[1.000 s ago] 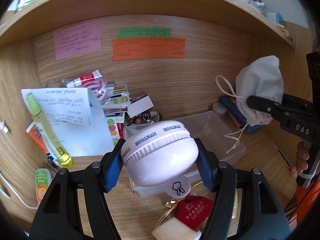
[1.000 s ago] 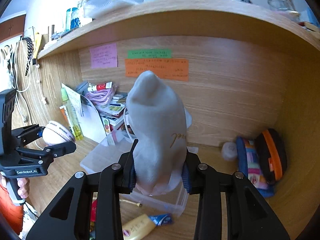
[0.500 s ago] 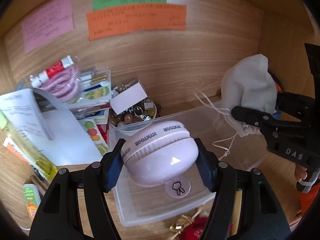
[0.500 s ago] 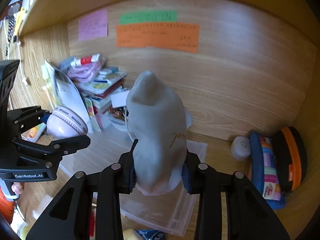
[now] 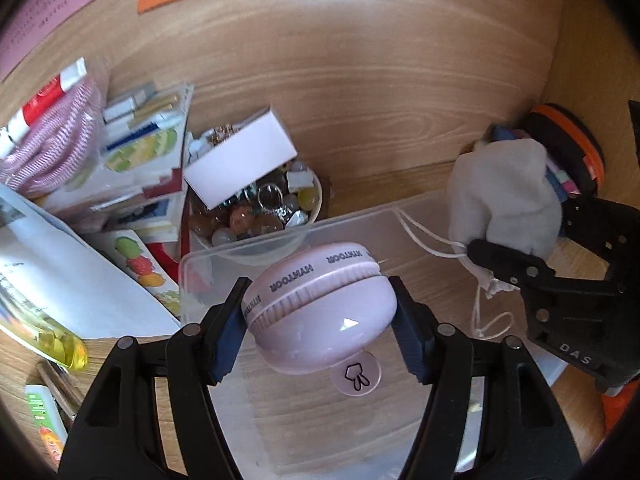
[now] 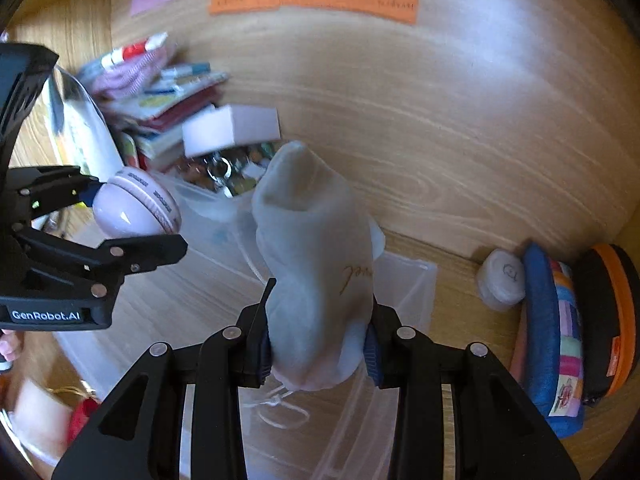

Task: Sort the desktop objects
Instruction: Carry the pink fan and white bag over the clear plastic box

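My left gripper [image 5: 318,328] is shut on a round pink case [image 5: 320,312] with a hanging pink tag, held above the near left part of a clear plastic box [image 5: 188,280]. My right gripper [image 6: 318,344] is shut on a white drawstring pouch [image 6: 316,280], held over the same box [image 6: 416,280]. In the left wrist view the pouch [image 5: 504,204] and right gripper [image 5: 532,256] are at the right. In the right wrist view the pink case [image 6: 134,210] and left gripper [image 6: 132,216] are at the left.
A bowl of trinkets [image 5: 260,216] with a white card stands behind the box. Books and papers [image 5: 136,160] pile at the left by a yellow bottle [image 5: 60,344]. Pencil cases [image 6: 568,332] and a small white jar [image 6: 502,280] lie at the right against the wooden back wall.
Both grippers have moved forward and down toward the clear box, each still holding its object. The box and back wall look closer and the shelf above has left the view.
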Demonstrator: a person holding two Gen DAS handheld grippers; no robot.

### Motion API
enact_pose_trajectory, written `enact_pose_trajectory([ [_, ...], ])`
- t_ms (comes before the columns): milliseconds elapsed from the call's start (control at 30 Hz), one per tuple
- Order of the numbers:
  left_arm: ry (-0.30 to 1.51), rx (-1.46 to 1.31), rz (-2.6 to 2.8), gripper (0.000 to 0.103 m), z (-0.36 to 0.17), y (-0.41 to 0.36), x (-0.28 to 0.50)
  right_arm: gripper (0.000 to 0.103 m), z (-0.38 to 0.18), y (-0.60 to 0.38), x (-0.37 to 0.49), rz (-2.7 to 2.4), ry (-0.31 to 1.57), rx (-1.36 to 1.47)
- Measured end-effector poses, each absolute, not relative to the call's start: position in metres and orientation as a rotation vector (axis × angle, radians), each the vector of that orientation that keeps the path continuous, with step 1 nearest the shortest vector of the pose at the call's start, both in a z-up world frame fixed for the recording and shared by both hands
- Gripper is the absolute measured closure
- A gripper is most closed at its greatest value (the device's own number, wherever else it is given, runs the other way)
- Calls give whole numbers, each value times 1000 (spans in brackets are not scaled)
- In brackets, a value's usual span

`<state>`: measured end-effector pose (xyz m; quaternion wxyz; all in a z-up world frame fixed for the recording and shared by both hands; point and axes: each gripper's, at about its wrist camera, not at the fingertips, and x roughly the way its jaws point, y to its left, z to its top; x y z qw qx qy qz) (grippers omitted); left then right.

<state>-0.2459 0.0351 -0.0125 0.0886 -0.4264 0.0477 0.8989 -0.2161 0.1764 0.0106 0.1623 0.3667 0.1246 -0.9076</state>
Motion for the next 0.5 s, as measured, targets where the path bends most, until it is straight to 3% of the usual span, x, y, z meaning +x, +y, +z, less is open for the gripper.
enact_pose_trajectory([
  [500, 202, -1351, 2651, 37, -24, 41, -260, 69, -12, 161, -217, -2505, 502, 1114],
])
